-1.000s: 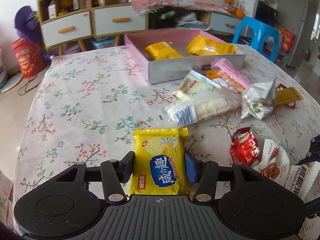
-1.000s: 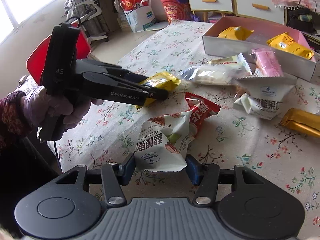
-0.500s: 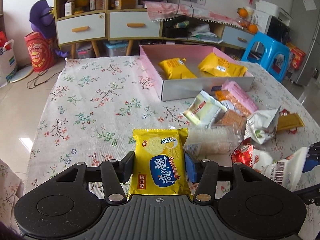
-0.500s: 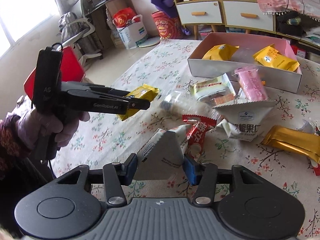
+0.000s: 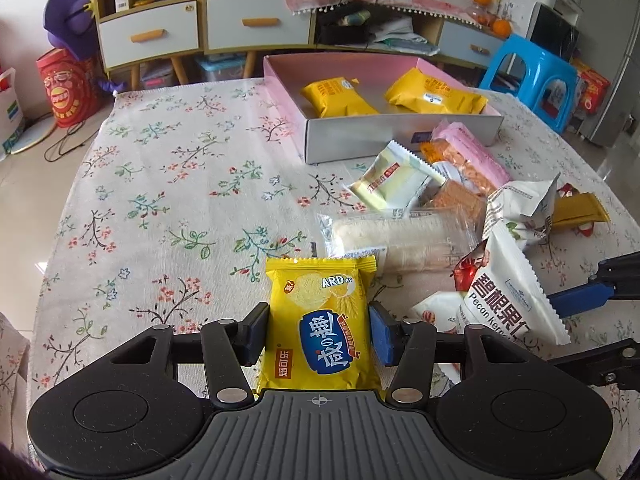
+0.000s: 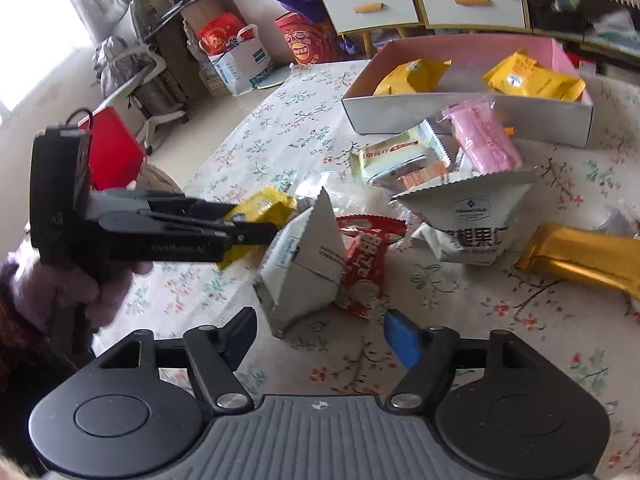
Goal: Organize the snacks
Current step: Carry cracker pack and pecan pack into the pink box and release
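My left gripper (image 5: 318, 336) is shut on a yellow cracker packet (image 5: 320, 312), held above the floral tablecloth; the right wrist view shows that same gripper (image 6: 256, 228) and packet (image 6: 264, 206) at left in a gloved hand. My right gripper (image 6: 320, 336) has its jaws opening. A white pecan packet (image 6: 304, 264) stands tilted just ahead of and between them, and neither pad presses on it. That packet (image 5: 508, 292) shows beside the right gripper's blue pad (image 5: 580, 304). The pink box (image 5: 400, 132) at the back holds two yellow packets.
Loose snacks lie in front of the box: a clear-wrapped roll (image 5: 400, 240), a pink packet (image 6: 484, 140), a second white pecan bag (image 6: 472, 216), a gold bar (image 6: 580, 256) and a red packet (image 6: 368, 256). A blue stool (image 5: 532, 72) and drawers stand beyond the table.
The right jaws have spread and the white pecan packet, pinched before, now stands loose between them. The left gripper keeps its hold on the yellow packet.
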The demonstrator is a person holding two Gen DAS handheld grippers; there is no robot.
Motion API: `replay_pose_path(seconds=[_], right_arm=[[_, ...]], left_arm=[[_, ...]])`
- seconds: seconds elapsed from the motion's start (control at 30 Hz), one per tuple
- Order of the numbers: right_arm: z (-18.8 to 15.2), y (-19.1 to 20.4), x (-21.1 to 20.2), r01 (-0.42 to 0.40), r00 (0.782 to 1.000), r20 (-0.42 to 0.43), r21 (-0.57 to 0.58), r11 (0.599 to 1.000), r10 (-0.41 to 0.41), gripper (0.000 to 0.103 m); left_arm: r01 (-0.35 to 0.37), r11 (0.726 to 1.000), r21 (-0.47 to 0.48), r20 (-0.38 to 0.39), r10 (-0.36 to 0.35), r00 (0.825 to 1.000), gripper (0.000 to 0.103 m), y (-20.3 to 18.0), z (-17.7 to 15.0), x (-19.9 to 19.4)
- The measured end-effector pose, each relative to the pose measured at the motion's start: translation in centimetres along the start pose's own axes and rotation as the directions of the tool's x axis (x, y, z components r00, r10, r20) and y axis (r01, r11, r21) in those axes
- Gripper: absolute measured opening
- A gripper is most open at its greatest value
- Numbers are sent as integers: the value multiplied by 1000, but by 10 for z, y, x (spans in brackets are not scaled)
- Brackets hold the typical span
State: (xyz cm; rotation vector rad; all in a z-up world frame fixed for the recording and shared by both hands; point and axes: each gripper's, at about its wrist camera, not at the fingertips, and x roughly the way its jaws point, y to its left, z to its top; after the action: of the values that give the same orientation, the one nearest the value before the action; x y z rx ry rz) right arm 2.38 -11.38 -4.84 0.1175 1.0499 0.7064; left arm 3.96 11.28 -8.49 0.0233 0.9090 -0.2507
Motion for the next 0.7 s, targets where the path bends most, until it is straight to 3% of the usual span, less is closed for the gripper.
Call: replay_pose_path(seconds=[0.37, 0.47, 0.5, 0.7], right_arm=[[26, -4, 22, -68, 997, -8, 210, 975, 71, 61], [29, -8, 29, -67, 997, -24, 259, 964, 76, 48], [29, -10, 30, -62, 997, -30, 269, 961, 72, 37], [30, -12, 24, -82, 996, -19, 289, 954, 91, 30]], left_arm=[[-12, 1000, -10, -17, 12, 1000, 50, 4, -5, 2], [-13, 1000, -4, -17, 13, 1000, 49, 4, -5, 2], [-12, 1000, -5, -17, 12, 1000, 50, 4, -5, 1], [-20, 1000, -25, -10, 19, 1000, 49, 8, 0, -3]])
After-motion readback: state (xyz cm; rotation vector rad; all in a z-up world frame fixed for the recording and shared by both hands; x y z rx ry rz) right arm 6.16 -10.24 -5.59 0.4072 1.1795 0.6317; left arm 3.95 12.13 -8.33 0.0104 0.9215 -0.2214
